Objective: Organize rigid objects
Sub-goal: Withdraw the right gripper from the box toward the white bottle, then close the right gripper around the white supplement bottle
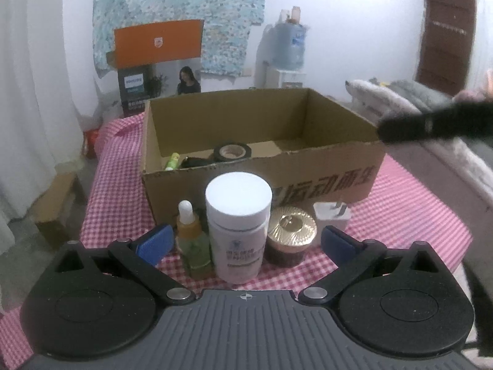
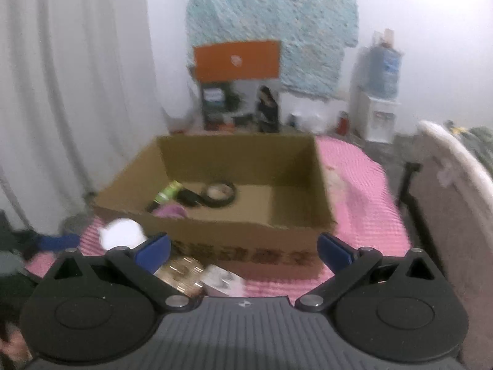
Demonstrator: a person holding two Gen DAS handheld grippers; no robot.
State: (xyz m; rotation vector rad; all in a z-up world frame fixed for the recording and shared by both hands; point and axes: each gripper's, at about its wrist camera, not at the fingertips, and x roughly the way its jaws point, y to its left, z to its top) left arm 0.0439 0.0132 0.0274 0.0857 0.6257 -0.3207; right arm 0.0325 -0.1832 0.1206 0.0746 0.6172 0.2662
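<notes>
An open cardboard box [image 1: 323, 178] stands on the pink checked tablecloth [image 1: 409, 209]. Inside it lie a black tape roll [image 1: 231, 151], a green tube [image 1: 172, 161] and a dark item. In front of the box stand a dropper bottle [image 1: 192, 240], a white-capped jar [image 1: 238, 225], a gold-lidded jar [image 1: 291, 236] and a white charger [image 1: 331, 215]. My left gripper [image 1: 245, 243] is open, its blue fingers either side of the bottle and jars. My right gripper [image 2: 243, 246] is open and empty above the box [image 2: 246, 246], in a blurred view with the gold jar [image 2: 181, 273] and charger [image 2: 223, 282] below.
An orange and grey carton [image 1: 158, 64] stands behind the table. A water dispenser [image 1: 288, 52] is at the back right. A grey sofa [image 1: 431, 129] lies to the right. A small cardboard box [image 1: 55, 206] sits on the floor at left.
</notes>
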